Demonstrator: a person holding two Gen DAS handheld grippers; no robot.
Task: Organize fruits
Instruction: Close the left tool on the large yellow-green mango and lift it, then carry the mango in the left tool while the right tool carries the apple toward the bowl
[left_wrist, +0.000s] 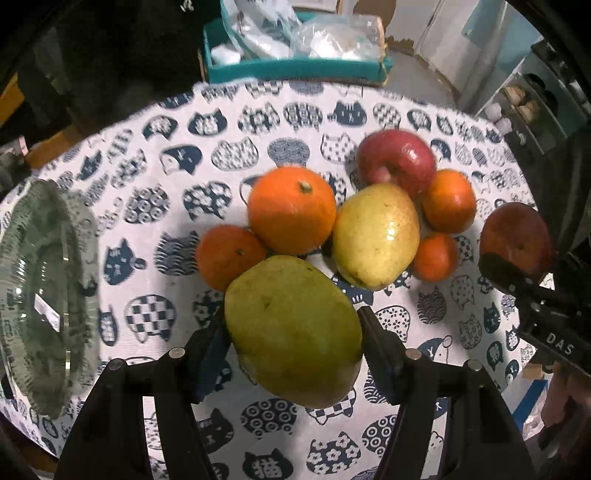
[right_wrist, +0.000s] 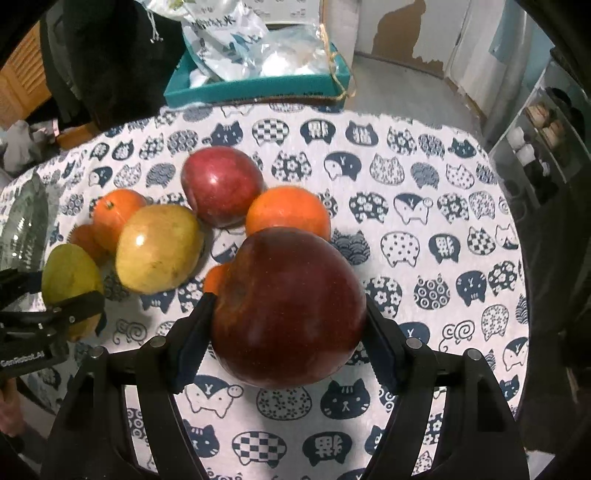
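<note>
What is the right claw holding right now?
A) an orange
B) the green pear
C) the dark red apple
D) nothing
C: in the right wrist view the right claw is closed on the dark red apple, one finger pressed against each side, while the green pear sits in the left claw.

Cat-print tablecloth (left_wrist: 229, 122) covers table; oranges (left_wrist: 291, 208), apple (left_wrist: 397, 158), pear (left_wrist: 375, 236), glass dish (left_wrist: 40, 295) on it.

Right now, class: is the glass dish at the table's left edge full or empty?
Empty, as far as visible: the glass dish shows only the cloth pattern through it; all the fruit lies outside.
</note>
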